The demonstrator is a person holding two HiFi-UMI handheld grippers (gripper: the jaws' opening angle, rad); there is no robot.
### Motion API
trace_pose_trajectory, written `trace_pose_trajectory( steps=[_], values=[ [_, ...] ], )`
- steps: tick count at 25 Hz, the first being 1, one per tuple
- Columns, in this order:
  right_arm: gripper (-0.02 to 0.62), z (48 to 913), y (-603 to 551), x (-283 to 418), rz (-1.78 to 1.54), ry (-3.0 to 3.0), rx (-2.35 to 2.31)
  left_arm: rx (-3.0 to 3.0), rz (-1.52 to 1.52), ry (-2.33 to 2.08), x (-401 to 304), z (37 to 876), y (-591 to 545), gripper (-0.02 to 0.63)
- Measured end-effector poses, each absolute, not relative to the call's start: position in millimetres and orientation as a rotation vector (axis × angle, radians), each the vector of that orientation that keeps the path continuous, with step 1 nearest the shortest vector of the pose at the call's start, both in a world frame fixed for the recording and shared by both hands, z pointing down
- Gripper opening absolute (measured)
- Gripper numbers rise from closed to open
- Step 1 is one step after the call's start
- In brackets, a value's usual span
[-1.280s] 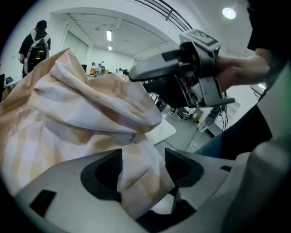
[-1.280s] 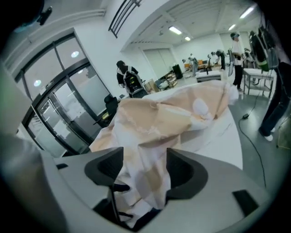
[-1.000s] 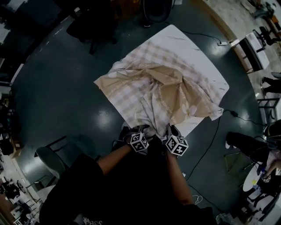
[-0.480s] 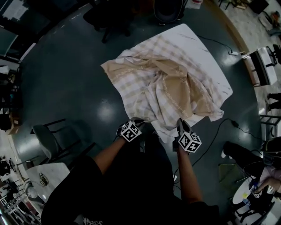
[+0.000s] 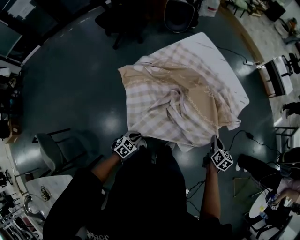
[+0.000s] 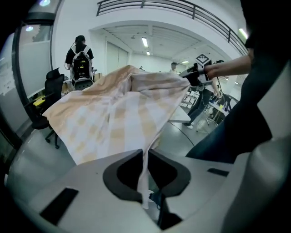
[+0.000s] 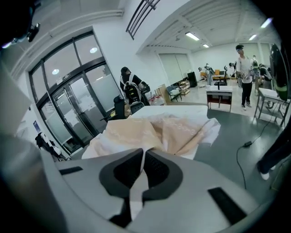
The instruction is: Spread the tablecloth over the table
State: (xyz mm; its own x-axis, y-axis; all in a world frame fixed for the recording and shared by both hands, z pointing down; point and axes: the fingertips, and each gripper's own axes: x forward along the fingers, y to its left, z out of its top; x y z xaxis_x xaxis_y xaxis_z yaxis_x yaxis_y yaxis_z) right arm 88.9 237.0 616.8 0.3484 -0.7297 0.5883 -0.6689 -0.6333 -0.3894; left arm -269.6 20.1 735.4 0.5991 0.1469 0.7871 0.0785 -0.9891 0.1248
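A beige-and-white checked tablecloth [image 5: 178, 103] lies bunched on the white table [image 5: 220, 61], whose far right part shows bare. My left gripper [image 5: 134, 137] is at the cloth's near left corner. Its jaws have just been closing, and in the left gripper view [image 6: 144, 154] they pinch a thin fold of the cloth [image 6: 122, 118]. My right gripper [image 5: 214, 140] is at the near right corner. It is shut on the cloth's edge [image 7: 154, 129], which runs down between its jaws [image 7: 143, 157]. The cloth stretches between the two grippers.
A black office chair [image 5: 180, 14] stands beyond the table and a grey chair [image 5: 51, 150] at the near left. A cable [image 5: 243, 136] crosses the floor at the right, near a person's legs [image 5: 258, 157]. A person with a backpack [image 6: 79, 57] stands behind the table.
The grippers have drawn apart, the left one leftward and the right one rightward. The cloth's near edge has widened between them and covers more of the table's near side.
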Motion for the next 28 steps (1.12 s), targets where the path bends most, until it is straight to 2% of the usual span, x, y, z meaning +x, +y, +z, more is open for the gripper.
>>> trace_pose_trajectory(
  steps=[4,10,14,16,17,23,28],
  values=[
    [0.018,627,244,59,-1.215,1.326,-2.565,2.616,1.341,0.238,-301,745,29,0.048],
    [0.018,706,271,-7,-1.514,1.138,-2.558,2.378,1.259,0.304,-366,764,38,0.064],
    [0.021,718,257,-38,-1.582,1.261,-2.564,2.362,1.226,0.328,-384,762,22,0.087],
    [0.185,703,251,-47,-1.560,1.337,-2.563,2.387,1.170,0.312,-382,753,10,0.111],
    [0.196,692,252,-45,-1.525,1.339,-2.569,2.405,1.133,0.303,-376,748,6,0.122],
    [0.195,659,274,32,-1.320,1.272,-2.655,2.429,0.858,0.232,-287,708,21,0.132],
    [0.196,643,228,143,-1.123,1.543,-2.803,2.466,0.771,0.209,-173,685,82,0.132]
  ],
)
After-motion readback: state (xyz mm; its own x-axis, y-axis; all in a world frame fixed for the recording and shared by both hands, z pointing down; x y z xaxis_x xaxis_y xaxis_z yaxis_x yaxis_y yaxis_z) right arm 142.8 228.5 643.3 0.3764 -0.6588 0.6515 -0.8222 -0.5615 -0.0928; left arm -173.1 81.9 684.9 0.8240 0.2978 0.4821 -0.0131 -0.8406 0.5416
